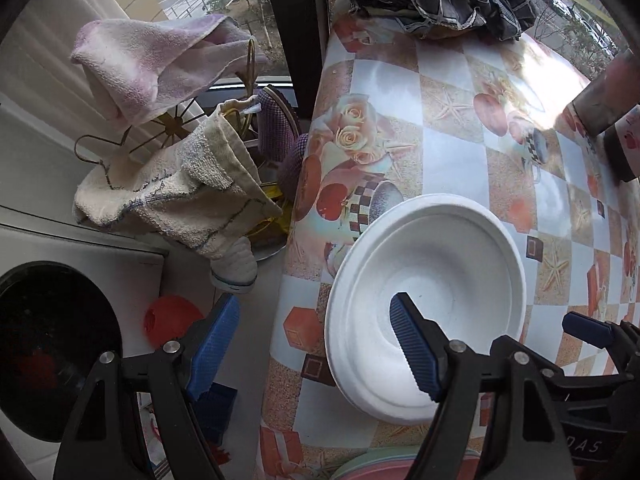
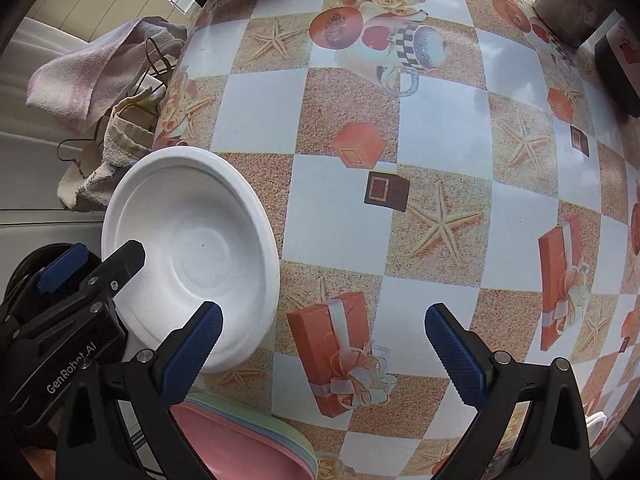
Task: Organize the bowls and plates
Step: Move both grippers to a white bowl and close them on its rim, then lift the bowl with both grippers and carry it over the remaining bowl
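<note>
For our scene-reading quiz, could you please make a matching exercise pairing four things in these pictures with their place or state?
Things:
1. white bowl
2. pink plate
3. purple towel
4. left gripper

Places or states:
A. draped on a wire rack beside the table
B. jaws wide, one finger over the bowl, one past the table edge
C. on top of a pastel stack at the table's near edge
D. upright near the table's left edge, empty

Pairs: 1-D, 2-C, 3-A, 4-B
</note>
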Demonstrator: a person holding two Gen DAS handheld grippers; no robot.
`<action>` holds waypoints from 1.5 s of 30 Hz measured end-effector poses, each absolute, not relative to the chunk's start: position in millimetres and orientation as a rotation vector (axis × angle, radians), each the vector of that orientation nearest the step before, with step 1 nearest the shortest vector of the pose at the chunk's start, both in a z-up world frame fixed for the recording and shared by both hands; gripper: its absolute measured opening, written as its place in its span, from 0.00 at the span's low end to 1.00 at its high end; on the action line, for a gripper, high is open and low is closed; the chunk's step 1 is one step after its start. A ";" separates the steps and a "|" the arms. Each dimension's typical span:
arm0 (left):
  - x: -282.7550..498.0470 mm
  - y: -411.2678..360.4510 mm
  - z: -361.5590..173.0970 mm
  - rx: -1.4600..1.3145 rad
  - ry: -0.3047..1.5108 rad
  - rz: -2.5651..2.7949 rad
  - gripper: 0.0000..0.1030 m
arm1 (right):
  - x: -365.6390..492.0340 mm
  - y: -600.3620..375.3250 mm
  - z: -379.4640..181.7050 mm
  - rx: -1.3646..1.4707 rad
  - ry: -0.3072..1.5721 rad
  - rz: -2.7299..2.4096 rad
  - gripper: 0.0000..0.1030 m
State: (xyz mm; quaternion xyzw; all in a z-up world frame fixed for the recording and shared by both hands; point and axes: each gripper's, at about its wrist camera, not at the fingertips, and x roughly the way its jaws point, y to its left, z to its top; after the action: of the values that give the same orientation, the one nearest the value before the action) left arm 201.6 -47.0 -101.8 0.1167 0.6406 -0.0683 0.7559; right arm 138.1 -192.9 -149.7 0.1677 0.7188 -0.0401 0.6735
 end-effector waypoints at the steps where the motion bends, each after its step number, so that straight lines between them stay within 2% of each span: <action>1: 203.6 -47.6 -105.1 0.259 1.402 -0.148 0.78 | 140.1 -191.9 -152.1 0.373 1.619 -0.089 1.00; 3: 207.0 -49.2 -111.0 0.270 1.405 -0.154 0.78 | 142.0 -191.0 -155.8 0.365 1.620 -0.083 0.98; 4: 208.3 -51.2 -114.2 0.277 1.410 -0.160 0.78 | 143.6 -188.2 -157.3 0.367 1.618 -0.073 0.90; 5: 208.9 -53.2 -117.6 0.285 1.419 -0.168 0.78 | 143.8 -187.2 -158.8 0.372 1.621 -0.064 0.77; 6: 209.9 -56.1 -120.7 0.291 1.428 -0.178 0.72 | 143.7 -186.4 -161.0 0.380 1.628 -0.053 0.69; 7: 209.6 -58.5 -123.8 0.291 1.442 -0.193 0.65 | 144.1 -183.8 -163.9 0.400 1.638 -0.037 0.54; 8: 210.0 -60.5 -127.5 0.275 1.468 -0.219 0.51 | 143.7 -183.1 -165.5 0.433 1.636 -0.014 0.46; 9: 208.9 -63.3 -130.6 0.254 1.494 -0.241 0.34 | 143.6 -182.5 -166.4 0.461 1.632 0.003 0.43; 11: 205.2 -68.7 -130.6 0.257 1.488 -0.245 0.34 | 142.9 -181.9 -167.5 0.482 1.633 0.031 0.32; 14: 197.4 -81.1 -130.4 0.264 1.501 -0.286 0.31 | 135.3 -185.3 -169.2 0.476 1.643 0.043 0.20; 23: 151.4 -142.3 -137.5 0.309 1.550 -0.364 0.31 | 92.6 -239.2 -163.2 0.465 1.673 -0.025 0.20; 34: 83.2 -231.6 -137.9 0.420 1.538 -0.462 0.36 | 28.2 -319.2 -158.6 0.551 1.675 -0.149 0.20; 39: 68.6 -241.4 -136.2 0.390 1.557 -0.454 0.36 | 18.7 -332.0 -154.0 0.579 1.656 -0.157 0.21; 45: 54.6 -236.8 -109.6 0.379 1.501 -0.439 0.36 | -2.0 -344.6 -129.4 0.617 1.619 -0.118 0.21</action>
State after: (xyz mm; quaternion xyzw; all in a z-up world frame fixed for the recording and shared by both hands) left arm 54.6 -236.8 -109.6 0.1699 0.6723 -0.1965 0.6932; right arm -2.0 -344.6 -129.4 0.2710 0.7115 -0.0518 0.6463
